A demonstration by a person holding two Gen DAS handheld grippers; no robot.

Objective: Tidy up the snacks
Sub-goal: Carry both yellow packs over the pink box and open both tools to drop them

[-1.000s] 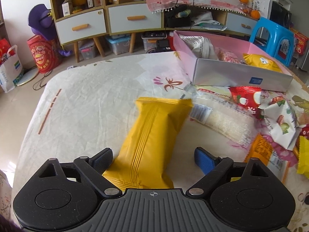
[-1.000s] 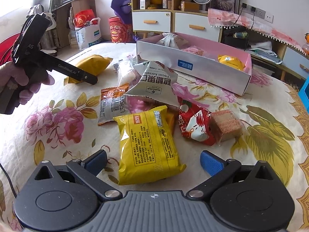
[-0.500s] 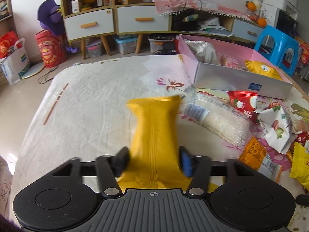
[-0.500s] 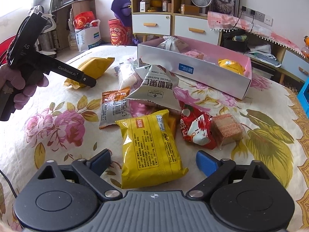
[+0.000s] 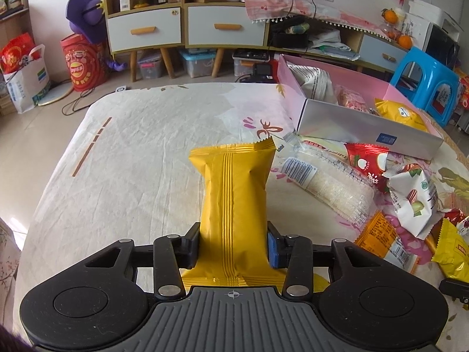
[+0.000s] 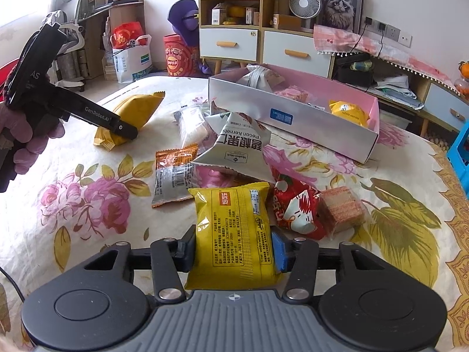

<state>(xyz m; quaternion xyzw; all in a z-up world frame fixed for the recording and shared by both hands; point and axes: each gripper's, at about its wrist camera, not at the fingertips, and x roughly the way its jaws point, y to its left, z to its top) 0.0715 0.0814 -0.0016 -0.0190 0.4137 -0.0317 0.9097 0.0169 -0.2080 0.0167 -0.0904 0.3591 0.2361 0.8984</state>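
Observation:
My left gripper (image 5: 233, 246) is shut on a plain orange-yellow snack pack (image 5: 234, 196) that points away along the fingers; the same pack shows in the right wrist view (image 6: 132, 114), gripped at its near end. My right gripper (image 6: 233, 249) is shut on a yellow printed snack pack (image 6: 234, 228). A pink and silver box (image 6: 293, 117) holds several snacks and lies at the back right; it also shows in the left wrist view (image 5: 366, 129).
Loose snacks lie on the floral cloth: a white pecan pack (image 6: 237, 146), an orange and silver pack (image 6: 173, 176), a red pack (image 6: 296, 208), a brown wafer block (image 6: 341, 208), a clear rice-cracker pack (image 5: 331, 184). Cabinets (image 5: 187, 29) and a blue stool (image 5: 428, 79) stand beyond.
Both grippers were open around their packs and have closed on them. The left gripper's orange-yellow pack has straightened between the fingers and its far end has risen a little.

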